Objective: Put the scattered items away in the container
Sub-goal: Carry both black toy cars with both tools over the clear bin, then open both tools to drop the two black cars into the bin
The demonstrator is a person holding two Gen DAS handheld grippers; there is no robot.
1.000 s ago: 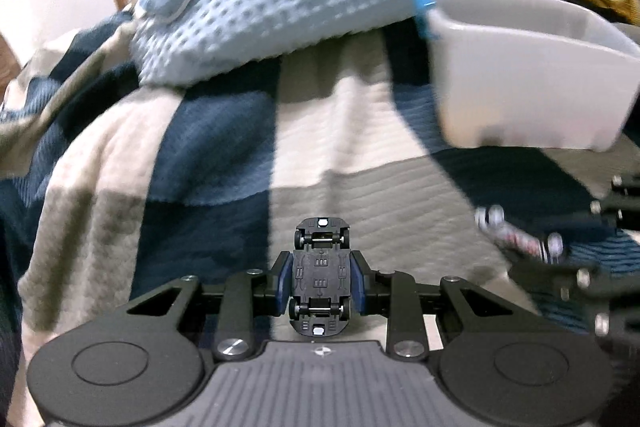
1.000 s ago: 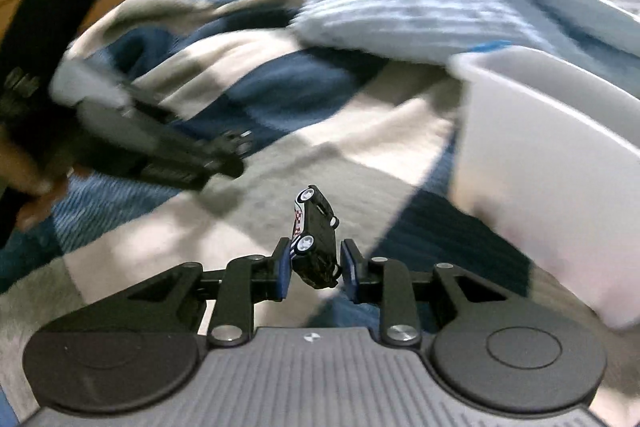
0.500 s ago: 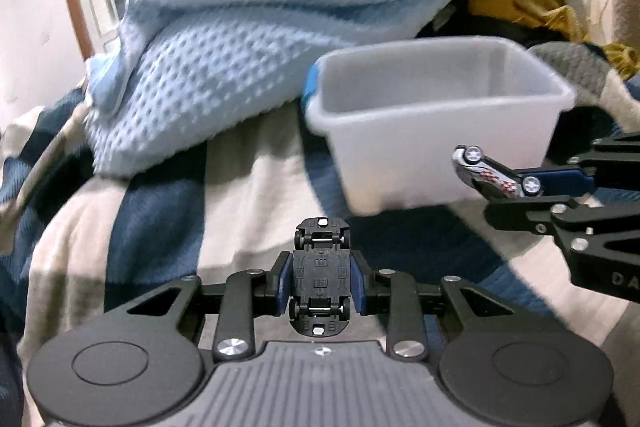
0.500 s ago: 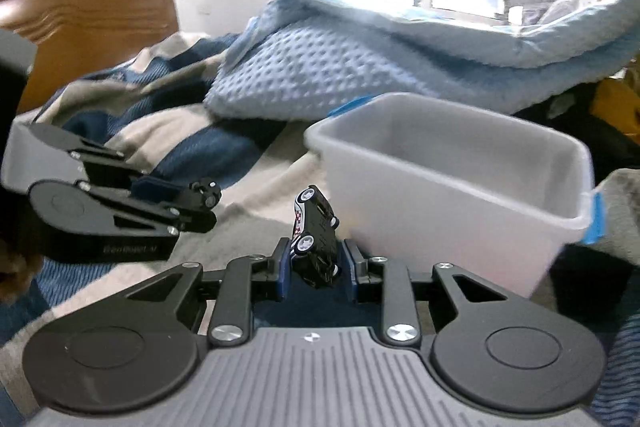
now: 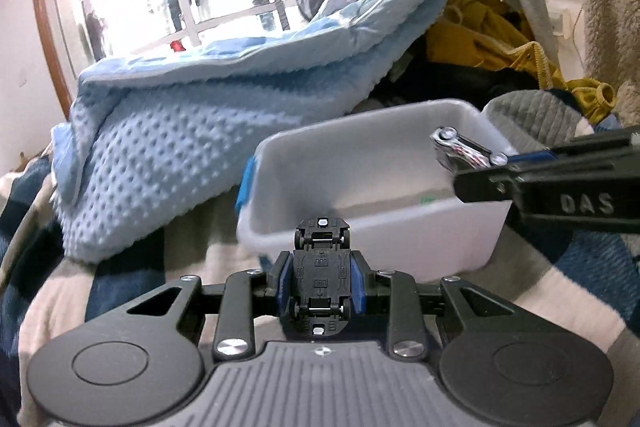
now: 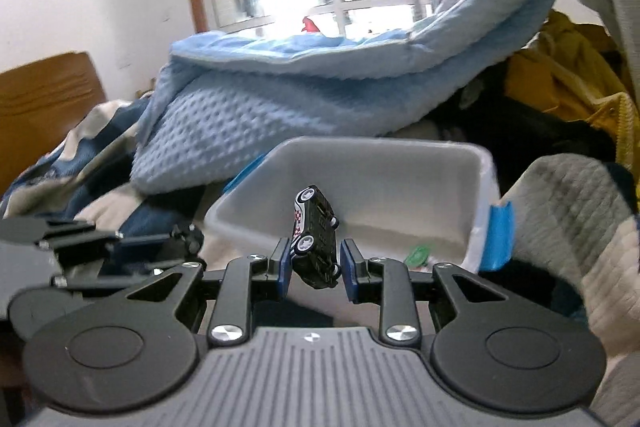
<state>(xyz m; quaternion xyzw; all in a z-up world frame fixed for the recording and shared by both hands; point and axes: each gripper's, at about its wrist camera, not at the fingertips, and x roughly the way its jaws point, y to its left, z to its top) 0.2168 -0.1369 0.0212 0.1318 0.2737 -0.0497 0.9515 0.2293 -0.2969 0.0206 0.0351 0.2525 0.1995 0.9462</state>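
Toy cars are carried in both grippers toward the white plastic bin [image 5: 400, 227] that rests on the bed. The left gripper [image 5: 320, 283] is clamped on a black toy car [image 5: 320, 275], held belly-up with its chassis facing the camera, just short of the bin's near wall. The right gripper [image 6: 314, 267] is seen with its blue pads set slightly wider than the checkered toy car [image 6: 314, 239] tilted between them; whether the pads grip it cannot be told, though the car sits over the bin's opening, so a release there is judged likely. In the bin, something small and green [image 6: 418, 253] is seen on the floor. A light blue dotted blanket [image 5: 180, 155] is heaped behind and left of the bin, with yellow clothing [image 5: 500, 39] at the far right. Nothing is seen blocking the opening; only the near rim must be cleared by the left car.
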